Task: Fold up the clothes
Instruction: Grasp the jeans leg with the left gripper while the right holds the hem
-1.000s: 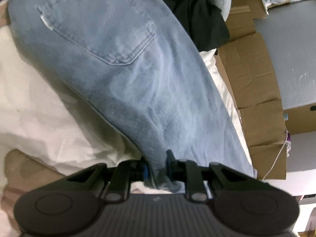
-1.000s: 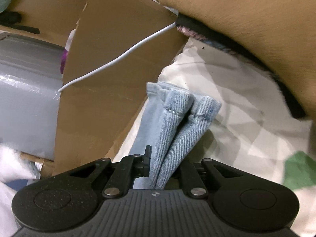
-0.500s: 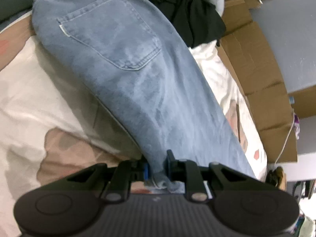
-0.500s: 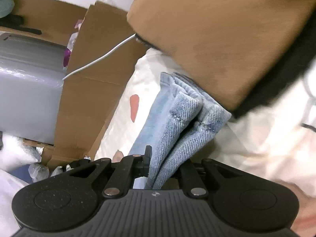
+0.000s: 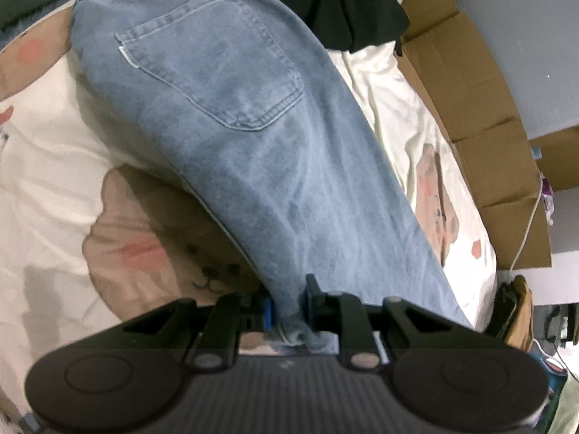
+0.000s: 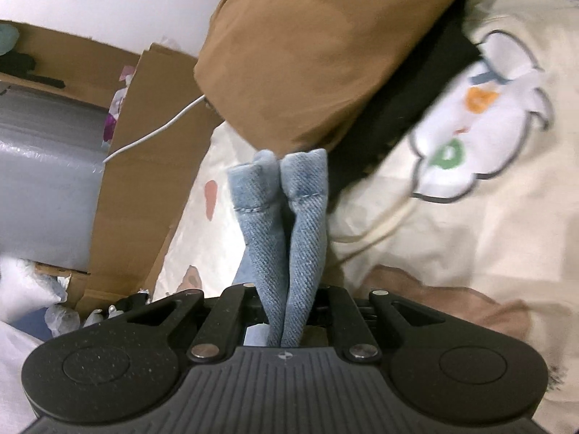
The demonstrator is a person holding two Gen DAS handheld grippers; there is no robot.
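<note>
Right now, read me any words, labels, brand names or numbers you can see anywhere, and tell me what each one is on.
None can be read.
The small white tab on the back pocket of the jeans: blank or too small to read.
The coloured shapes in the cloud print on the bedsheet: too blurred to tell whether they are letters.

I am working in a home bedroom, used partly for storage. Under my grippers lies a cream bedsheet printed with brown cartoon bears (image 5: 43,166), spread as on a bed. On its far side a heap of black clothing (image 5: 347,3) sits unsorted. Along the right edge flattened brown cardboard boxes (image 5: 466,83) lean against a grey plastic-wrapped bulky object (image 6: 39,166), with a thin white cable (image 6: 152,133) trailing over the cardboard. A tan cushion (image 6: 325,43) rests on the sheet.
</note>
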